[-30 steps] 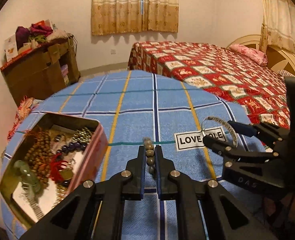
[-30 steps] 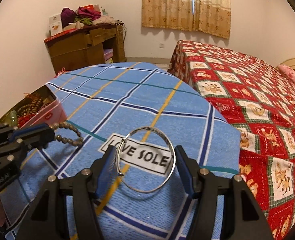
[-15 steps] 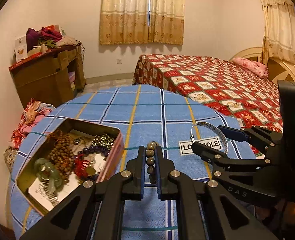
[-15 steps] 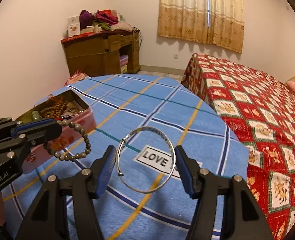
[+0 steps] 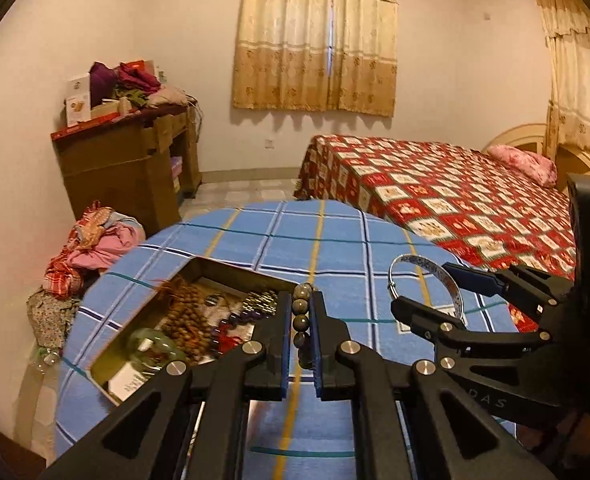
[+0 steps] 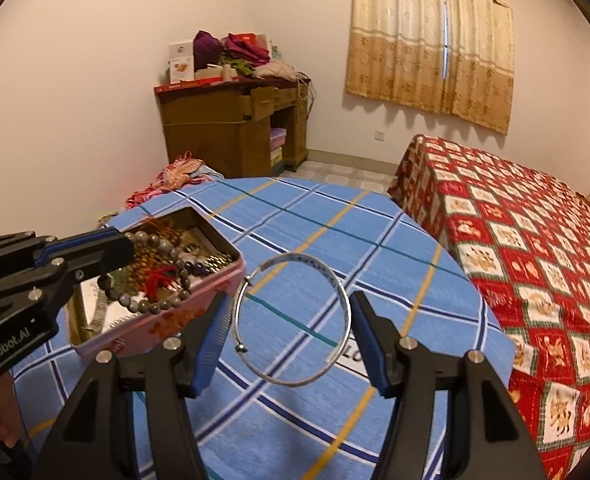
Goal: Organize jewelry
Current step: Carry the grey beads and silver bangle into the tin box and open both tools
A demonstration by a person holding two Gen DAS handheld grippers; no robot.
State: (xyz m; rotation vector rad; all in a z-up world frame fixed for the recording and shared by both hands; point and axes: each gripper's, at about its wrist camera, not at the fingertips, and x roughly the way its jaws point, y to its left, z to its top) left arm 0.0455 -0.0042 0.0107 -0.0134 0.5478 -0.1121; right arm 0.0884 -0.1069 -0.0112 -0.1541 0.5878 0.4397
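Observation:
A string of grey-brown beads [image 5: 300, 322] is pinched in my left gripper [image 5: 300, 300], which is shut on it. In the right wrist view the bead bracelet [image 6: 151, 307] hangs in a loop from that left gripper [image 6: 123, 246], in front of the open tin. My right gripper [image 6: 291, 312] is shut on a thin silver bangle [image 6: 295, 257], its blue pads pressing the rim from both sides above the tablecloth. The left wrist view shows the right gripper [image 5: 427, 288] and the bangle [image 5: 455, 296] at the right. The pink tin [image 6: 167, 324], [image 5: 231, 266] holds several bead strings and a green bangle.
The round table wears a blue plaid cloth [image 6: 335, 240] with a white label [image 6: 353, 354]. A bed with a red quilt [image 5: 455, 200] stands to the right. A wooden desk [image 5: 127, 160] piled with clothes stands by the wall, and a heap of cloth [image 5: 91, 248] lies left of the table.
Both grippers have risen and drifted left toward the tin, still holding their pieces. In the right wrist view the bead loop now hangs in front of the tin's contents.

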